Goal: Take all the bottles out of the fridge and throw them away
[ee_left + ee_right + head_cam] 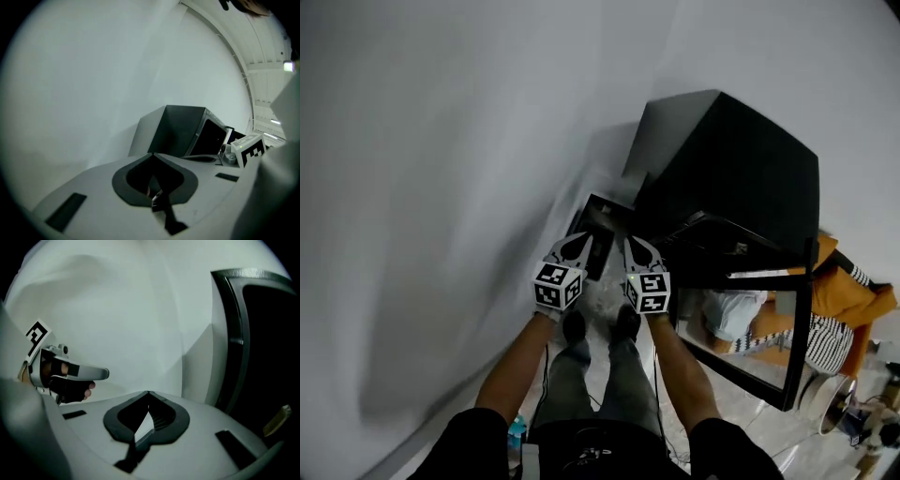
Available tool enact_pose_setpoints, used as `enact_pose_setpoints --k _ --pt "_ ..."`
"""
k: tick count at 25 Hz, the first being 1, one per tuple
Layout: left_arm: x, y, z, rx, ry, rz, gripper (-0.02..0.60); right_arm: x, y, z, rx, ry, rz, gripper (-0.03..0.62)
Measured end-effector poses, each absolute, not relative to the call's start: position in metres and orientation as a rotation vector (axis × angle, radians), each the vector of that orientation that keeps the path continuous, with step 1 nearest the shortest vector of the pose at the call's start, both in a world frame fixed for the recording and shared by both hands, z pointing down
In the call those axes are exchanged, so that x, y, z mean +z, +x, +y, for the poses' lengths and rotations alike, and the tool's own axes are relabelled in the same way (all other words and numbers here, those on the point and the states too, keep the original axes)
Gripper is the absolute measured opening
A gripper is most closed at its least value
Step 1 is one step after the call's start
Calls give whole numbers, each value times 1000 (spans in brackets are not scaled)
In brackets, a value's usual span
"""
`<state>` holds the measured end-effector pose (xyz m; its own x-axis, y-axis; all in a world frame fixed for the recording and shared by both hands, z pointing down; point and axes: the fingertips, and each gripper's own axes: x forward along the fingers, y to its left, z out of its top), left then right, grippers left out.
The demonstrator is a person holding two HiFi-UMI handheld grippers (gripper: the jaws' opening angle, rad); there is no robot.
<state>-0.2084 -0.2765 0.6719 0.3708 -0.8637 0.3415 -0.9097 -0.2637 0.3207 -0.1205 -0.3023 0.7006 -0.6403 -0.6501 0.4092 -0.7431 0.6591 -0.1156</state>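
Two closed tools (584,239) (631,244) (patterned marker cubes (558,285) (648,292)) hover before fridge (741,169).

plain white wall (441,187) fills the left side. second white wall (787,66) runs behind at top right, and the two meet in a corner (181,348). floor (602,292) pale, glossy, mottled like stone tile. orange seat (855,298) at the right edge, black-and-white striped cloth (831,343) just below it. left gripper view shows a white panelled ceiling (267,79) with a small bright lamp (288,66). light dim and grey overall.
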Motion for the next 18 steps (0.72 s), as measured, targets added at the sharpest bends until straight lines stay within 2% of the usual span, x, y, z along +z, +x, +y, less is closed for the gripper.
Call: enact_pose_setpoints --k 9,18 --pt "547 -174 -259 36 2304 -1481 -2 566 -99 -268 352 1187 -2600 8" --pt "491 -150 -246 -27 2380 -1410 -2 493 -71 -248 252 1236 -2619 8"
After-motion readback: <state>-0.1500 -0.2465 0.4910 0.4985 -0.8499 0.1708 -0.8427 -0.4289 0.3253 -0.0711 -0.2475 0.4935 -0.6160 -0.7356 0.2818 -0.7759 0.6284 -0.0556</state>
